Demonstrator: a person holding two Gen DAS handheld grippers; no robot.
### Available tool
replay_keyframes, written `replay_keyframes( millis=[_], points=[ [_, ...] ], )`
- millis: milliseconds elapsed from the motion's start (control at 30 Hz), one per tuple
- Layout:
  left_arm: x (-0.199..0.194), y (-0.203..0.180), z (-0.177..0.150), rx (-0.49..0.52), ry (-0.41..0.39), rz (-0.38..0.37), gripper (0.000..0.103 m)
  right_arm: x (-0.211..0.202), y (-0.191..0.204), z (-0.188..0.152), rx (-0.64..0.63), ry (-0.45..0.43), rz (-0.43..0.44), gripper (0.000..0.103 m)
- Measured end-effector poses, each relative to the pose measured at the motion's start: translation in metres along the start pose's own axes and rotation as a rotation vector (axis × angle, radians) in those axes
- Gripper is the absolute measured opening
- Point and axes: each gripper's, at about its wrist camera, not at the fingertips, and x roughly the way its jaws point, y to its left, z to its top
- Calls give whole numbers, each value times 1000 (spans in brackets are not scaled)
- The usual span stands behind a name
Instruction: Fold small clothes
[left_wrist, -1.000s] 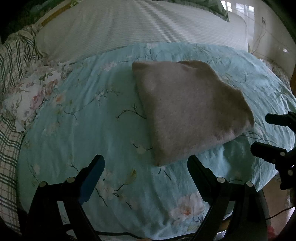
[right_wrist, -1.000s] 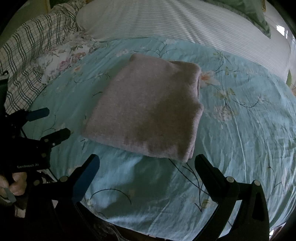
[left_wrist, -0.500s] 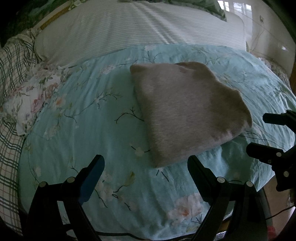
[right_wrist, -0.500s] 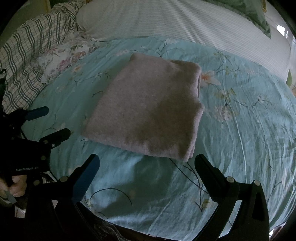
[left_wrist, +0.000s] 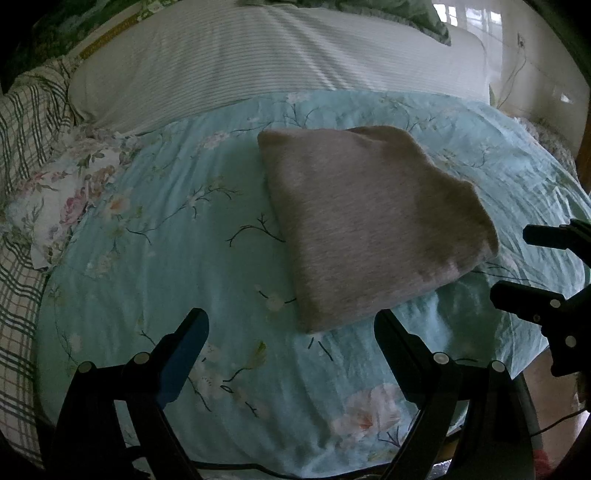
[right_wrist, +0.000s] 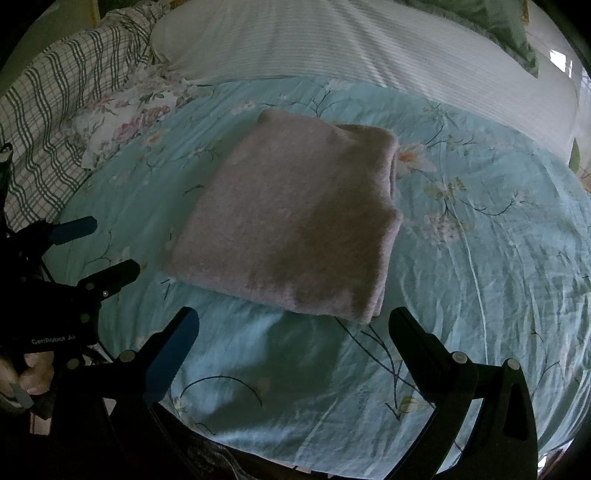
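On the floral bedspread (left_wrist: 155, 280), folded grey garment (left_wrist: 369, 221) done, left gripper (left_wrist: 291, 325) and right gripper (right_wrist: 293, 321) both wide and empty; careless snag could undo the loose right-hand layers.

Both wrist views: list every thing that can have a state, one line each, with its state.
Grey garment: folded into a flat rectangle, lying on the quilt, nothing gripping it.
Floral quilt: spread out, lightly wrinkled.
Left gripper: open, empty, short of the garment.
Right gripper: open, empty, short of the garment.
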Motion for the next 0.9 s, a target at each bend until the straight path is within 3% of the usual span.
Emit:
replay_keyframes(
  millis=[900],
  points=[
    [-3,-2,2,2,-11,-4,92,-3,2,3,-1,-6,-2,102]
  ],
)
